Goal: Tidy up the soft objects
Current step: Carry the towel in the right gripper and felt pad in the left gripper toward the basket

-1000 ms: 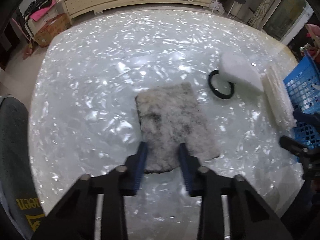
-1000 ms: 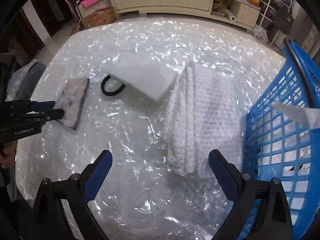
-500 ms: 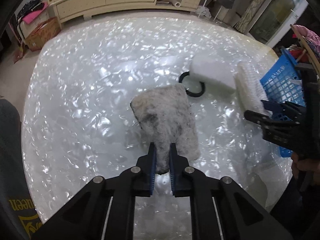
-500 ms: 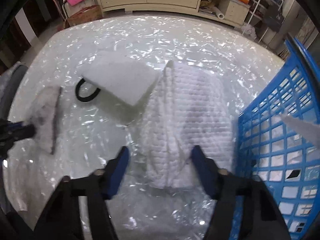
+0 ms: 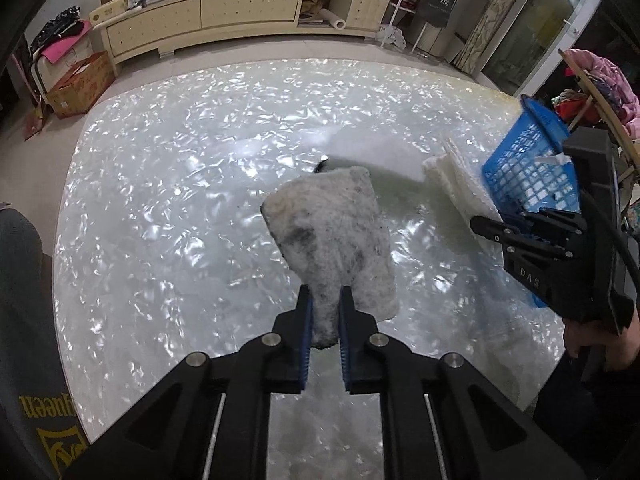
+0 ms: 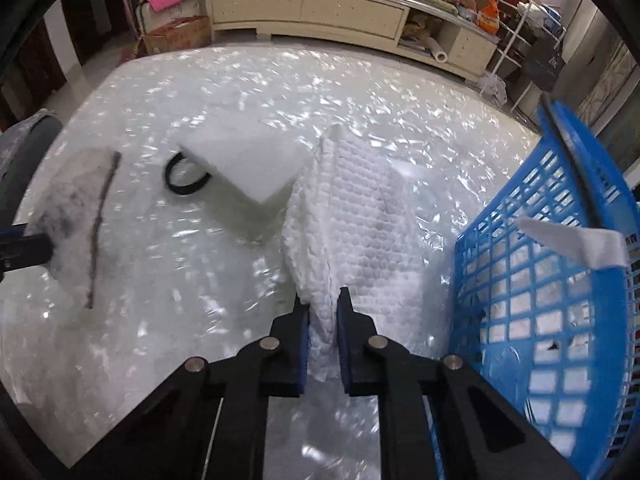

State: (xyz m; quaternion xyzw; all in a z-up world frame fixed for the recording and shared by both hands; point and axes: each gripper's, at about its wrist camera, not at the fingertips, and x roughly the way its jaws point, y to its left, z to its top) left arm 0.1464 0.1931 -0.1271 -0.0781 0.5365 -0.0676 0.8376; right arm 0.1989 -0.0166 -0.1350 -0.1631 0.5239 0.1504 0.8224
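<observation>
My left gripper (image 5: pixel 325 302) is shut on the near edge of a grey fuzzy pad (image 5: pixel 336 236) and holds it lifted above the shiny white table (image 5: pixel 168 208). The pad also shows at the left of the right wrist view (image 6: pixel 76 216). My right gripper (image 6: pixel 323 308) is shut on a fold of a white textured towel (image 6: pixel 356 216) that lies beside a blue basket (image 6: pixel 560 280). A white foam block (image 6: pixel 248 164) lies past the towel, with a black ring (image 6: pixel 186 178) partly under it.
The blue basket (image 5: pixel 528 172) stands at the table's right edge with white items inside. A cream cabinet (image 5: pixel 240 16) and a cardboard box (image 5: pixel 80 84) stand on the floor beyond the table. My right gripper's body (image 5: pixel 560 248) shows at the right of the left wrist view.
My left gripper has closed on the grey pad and lifted it off the table. My right gripper has moved onto the towel and closed on its fold.
</observation>
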